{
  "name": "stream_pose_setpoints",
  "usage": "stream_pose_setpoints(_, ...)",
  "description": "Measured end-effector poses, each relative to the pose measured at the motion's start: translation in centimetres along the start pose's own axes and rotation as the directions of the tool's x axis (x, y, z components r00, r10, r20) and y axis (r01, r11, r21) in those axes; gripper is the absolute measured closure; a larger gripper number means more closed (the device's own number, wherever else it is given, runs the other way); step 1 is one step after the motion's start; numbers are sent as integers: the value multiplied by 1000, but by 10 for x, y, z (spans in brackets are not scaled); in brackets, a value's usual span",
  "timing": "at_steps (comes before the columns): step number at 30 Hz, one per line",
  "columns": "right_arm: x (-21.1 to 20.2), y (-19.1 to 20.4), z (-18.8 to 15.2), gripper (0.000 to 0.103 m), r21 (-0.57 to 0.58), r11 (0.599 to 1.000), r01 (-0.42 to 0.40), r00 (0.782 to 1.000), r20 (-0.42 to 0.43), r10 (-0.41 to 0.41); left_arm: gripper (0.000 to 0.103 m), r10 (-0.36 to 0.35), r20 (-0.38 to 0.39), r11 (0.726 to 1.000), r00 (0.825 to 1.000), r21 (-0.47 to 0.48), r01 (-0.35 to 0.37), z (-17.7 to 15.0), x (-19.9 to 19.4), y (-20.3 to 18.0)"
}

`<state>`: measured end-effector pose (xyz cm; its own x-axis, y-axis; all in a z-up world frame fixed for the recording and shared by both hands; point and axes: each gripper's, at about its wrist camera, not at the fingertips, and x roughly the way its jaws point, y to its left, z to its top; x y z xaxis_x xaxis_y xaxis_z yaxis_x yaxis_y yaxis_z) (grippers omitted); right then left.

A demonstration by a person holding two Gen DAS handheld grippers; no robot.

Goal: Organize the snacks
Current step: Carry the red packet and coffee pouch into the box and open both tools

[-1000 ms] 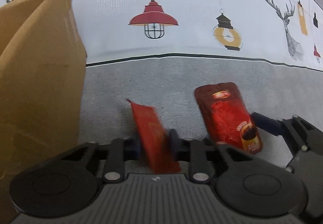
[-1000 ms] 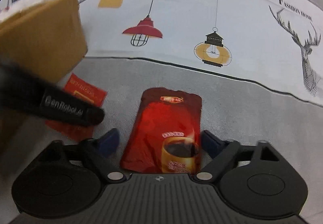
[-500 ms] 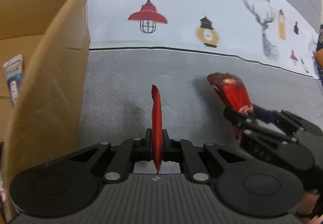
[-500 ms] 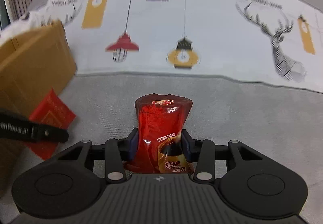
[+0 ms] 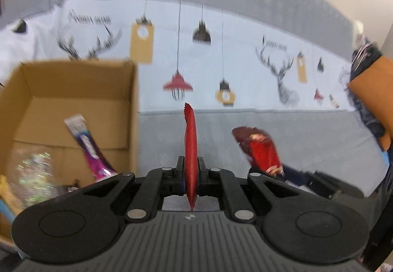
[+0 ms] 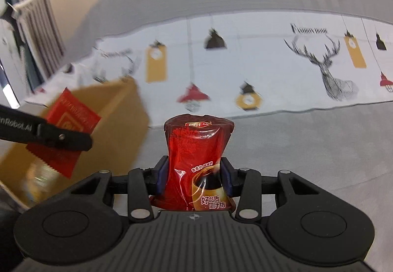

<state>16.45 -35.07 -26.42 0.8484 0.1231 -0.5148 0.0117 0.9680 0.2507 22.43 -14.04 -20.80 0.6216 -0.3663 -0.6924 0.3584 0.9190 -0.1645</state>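
My left gripper (image 5: 191, 171) is shut on a flat red sachet (image 5: 190, 146), held edge-on above the grey surface, just right of an open cardboard box (image 5: 73, 100). In the right wrist view the sachet (image 6: 66, 134) hangs from the left gripper's finger (image 6: 49, 137) in front of the box (image 6: 118, 129). My right gripper (image 6: 195, 173) is shut on a red drink pouch (image 6: 196, 156) with a cup picture, lifted off the surface. The pouch also shows in the left wrist view (image 5: 260, 149).
The box holds a purple stick packet (image 5: 88, 146) and a shiny clear wrapper (image 5: 34, 171). A white cloth (image 6: 270, 70) with lamp and deer prints covers the back. A grey sofa surface (image 6: 307, 149) lies below. An orange object (image 5: 373, 90) sits at far right.
Both grippers have risen with their packets. The left one has moved up beside the box, whose inside now shows. The right pouch is lifted off the surface.
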Motion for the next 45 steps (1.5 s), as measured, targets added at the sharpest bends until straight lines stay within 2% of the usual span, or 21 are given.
stream_pose_setpoints(5, -42, 61, 19, 58, -36, 998, -58, 995, 80, 60, 96, 13, 147, 1000, 989, 21, -16, 8, -73, 24)
stream_pose_setpoints(9, -78, 113, 45, 58, -115, 989, -96, 976, 183, 116, 96, 22, 305, 999, 952, 18, -29, 14, -135, 54)
stream_pose_setpoints(12, -99, 148, 64, 58, -190, 974, -122, 958, 235, 166, 96, 27, 371, 999, 928, -54, -7, 16, -166, 86)
stream_pose_setpoints(14, -106, 166, 74, 58, -230, 964, -135, 948, 253, 193, 96, 27, 377, 994, 926, -113, 16, 16, -174, 107)
stream_pose_setpoints(17, -104, 190, 82, 57, -273, 949, -157, 941, 251, 228, 96, 60, 365, 988, 929, -154, -4, 13, -173, 131)
stream_pose_setpoints(20, -85, 208, 82, 57, -319, 933, -169, 946, 212, 244, 96, 103, 313, 983, 944, -180, -48, 8, -159, 152)
stream_pose_setpoints(23, -53, 222, 70, 57, -327, 925, -194, 960, 131, 248, 96, 115, 247, 977, 962, -202, -65, -2, -138, 176)
stream_pose_setpoints(25, -32, 228, 60, 57, -318, 926, -203, 969, 70, 237, 96, 139, 209, 976, 968, -196, -97, -9, -121, 184)
stream_pose_setpoints(28, 0, 234, 43, 57, -311, 928, -206, 977, -7, 215, 96, 136, 151, 973, 979, -209, -102, -22, -100, 198)
stream_pose_setpoints(32, 38, 238, 29, 57, -293, 937, -190, 981, -101, 167, 96, 147, 94, 970, 985, -209, -125, -35, -70, 212)
stream_pose_setpoints(36, 70, 238, 14, 57, -276, 948, -158, 976, -190, 107, 96, 141, 25, 971, 990, -198, -133, -43, -38, 219)
stream_pose_setpoints(41, 95, 235, -4, 57, -270, 956, -113, 963, -268, 38, 96, 156, -34, 971, 987, -176, -159, -51, -14, 222)
stream_pose_setpoints(45, 105, 233, -9, 56, -263, 959, -106, 955, -296, 24, 96, 161, -57, 972, 985, -167, -168, -55, -6, 223)
